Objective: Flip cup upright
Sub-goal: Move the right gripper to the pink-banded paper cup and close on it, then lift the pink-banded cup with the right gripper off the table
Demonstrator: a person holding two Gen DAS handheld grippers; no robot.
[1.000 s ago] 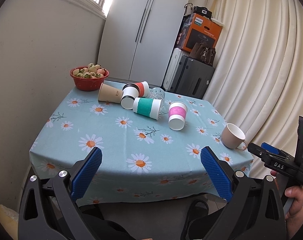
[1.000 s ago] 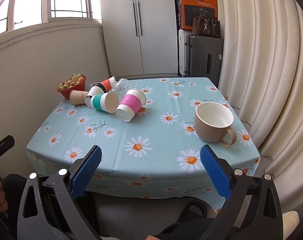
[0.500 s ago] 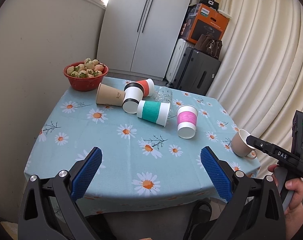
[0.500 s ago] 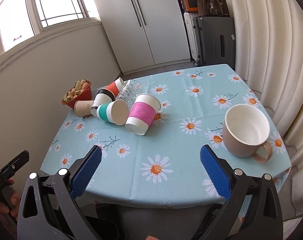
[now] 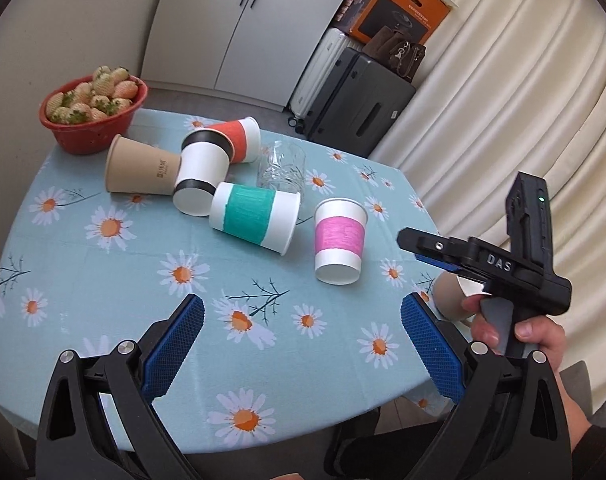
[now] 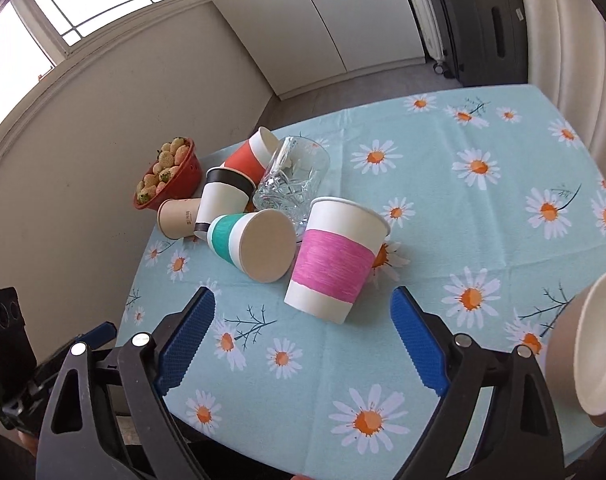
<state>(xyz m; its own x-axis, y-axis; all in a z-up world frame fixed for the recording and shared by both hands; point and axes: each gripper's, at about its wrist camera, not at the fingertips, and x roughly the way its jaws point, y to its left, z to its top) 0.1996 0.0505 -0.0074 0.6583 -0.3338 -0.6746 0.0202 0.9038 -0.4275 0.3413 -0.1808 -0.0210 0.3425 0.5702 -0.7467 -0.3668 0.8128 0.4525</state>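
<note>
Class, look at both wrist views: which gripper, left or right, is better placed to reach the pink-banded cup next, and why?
Probably the right gripper: open, the pink-banded cup sits close ahead between its fingers. The left gripper, also open, sees that cup farther off.

Daisy tablecloth [image 5: 103,272] bearing a red bowl [image 5: 99,128] of strawberries, five tipped paper cups and a glass [image 5: 281,170]. Left gripper [image 5: 303,332], jaws wide apart, empty. Right gripper [image 5: 479,264] at right edge, in a hand [image 5: 519,332].

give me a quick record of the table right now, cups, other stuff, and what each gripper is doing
upright: pink-banded cup
on their sides: green-banded cup, black-banded cup, red cup, brown cup, glass
mug: tan mug, upright, at right table edge
bowl: red bowl of strawberries
left gripper: open, empty
right gripper: open, empty, aimed at the pink-banded cup
</note>
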